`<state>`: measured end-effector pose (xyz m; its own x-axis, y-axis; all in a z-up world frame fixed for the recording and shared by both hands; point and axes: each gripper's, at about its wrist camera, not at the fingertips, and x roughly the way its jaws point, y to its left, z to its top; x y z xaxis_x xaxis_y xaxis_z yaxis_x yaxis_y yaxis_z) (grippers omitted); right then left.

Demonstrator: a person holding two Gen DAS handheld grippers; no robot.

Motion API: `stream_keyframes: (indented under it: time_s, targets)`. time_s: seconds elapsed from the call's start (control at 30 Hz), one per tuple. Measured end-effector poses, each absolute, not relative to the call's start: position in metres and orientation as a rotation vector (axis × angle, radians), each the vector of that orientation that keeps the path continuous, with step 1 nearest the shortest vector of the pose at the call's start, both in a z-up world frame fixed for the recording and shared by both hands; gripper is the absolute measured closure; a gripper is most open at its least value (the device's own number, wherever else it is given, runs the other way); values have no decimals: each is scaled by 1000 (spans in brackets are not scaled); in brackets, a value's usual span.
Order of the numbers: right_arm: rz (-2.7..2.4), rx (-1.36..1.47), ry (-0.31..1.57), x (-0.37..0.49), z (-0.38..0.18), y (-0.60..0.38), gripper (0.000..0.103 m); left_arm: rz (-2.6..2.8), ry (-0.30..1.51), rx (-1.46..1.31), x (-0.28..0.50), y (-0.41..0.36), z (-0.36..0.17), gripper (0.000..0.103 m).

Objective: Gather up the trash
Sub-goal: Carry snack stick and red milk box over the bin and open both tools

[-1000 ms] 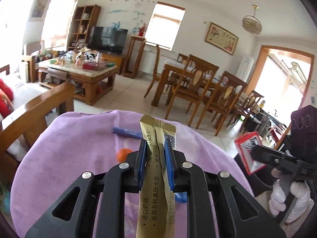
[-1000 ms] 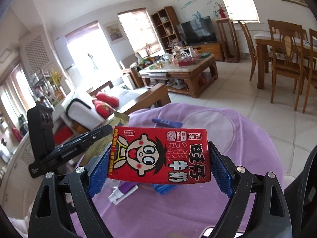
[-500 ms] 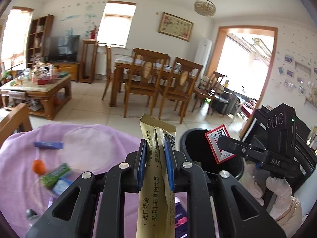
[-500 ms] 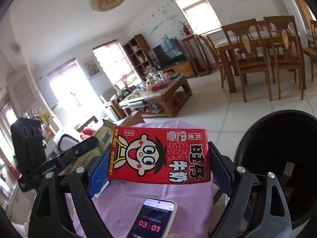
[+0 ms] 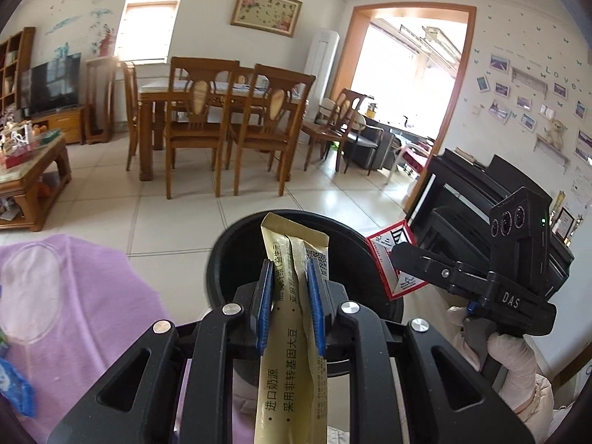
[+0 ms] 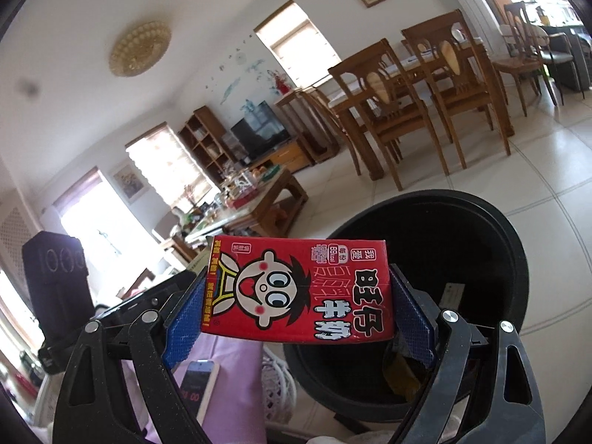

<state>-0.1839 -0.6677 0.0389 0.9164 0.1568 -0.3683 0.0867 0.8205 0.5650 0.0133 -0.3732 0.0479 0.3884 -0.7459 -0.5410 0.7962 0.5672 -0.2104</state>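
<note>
- Purple cloth (image 5: 74,296) covers the table at the left, with a blue wrapper (image 5: 14,384) lying near its edge.
- Clamped between the left gripper's (image 5: 289,307) blue pads is a flat gold foil sachet (image 5: 292,333), its top poking over the round black plastic bin (image 5: 236,244).
- Right of it, the right gripper (image 6: 296,307) holds a red milk carton with a cartoon face (image 6: 296,292) across its width, just beside the bin's mouth.
- Something, perhaps earlier scraps, lies in the bin's dark bottom.
- Judged step: carrying both pieces to the bin. Next, each claw must be over the opening before its jaws part.
</note>
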Motion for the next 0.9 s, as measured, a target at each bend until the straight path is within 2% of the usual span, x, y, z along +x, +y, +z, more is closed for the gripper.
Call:
stream_keyframes:
  time_s: [0.43, 0.9]
  targets:
    - [-2, 727, 422, -192, -3, -712, 15, -992, 700, 229, 22, -435, 16, 84]
    - [-13, 760, 440, -182, -6, -703, 15, -1000, 732, 296, 18, -455, 7, 81]
